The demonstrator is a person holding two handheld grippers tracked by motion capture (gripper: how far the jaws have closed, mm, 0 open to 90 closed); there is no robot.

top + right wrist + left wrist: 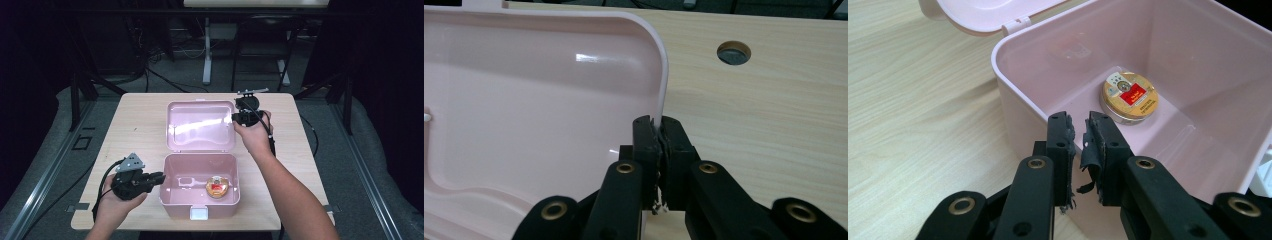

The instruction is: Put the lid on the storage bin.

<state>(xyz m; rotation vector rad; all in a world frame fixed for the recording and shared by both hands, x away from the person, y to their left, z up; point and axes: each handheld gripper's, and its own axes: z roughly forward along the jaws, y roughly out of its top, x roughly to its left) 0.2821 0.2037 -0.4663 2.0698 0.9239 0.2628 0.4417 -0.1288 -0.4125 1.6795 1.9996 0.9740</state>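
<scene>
Lid (201,125) of pink box (199,202) laid open, far side; right edge pinched by right gripper (659,131). Left gripper (1079,131) clamped on box's left wall. Round tin (217,187) inside box, right. Closing step judged in hand; next, lid to be swung near, box steadied.

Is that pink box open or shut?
Open. The lid lies swung back flat on the table, and the box shows its inside with a round tin on the bottom. The right tongs pinch the lid's edge.
</scene>
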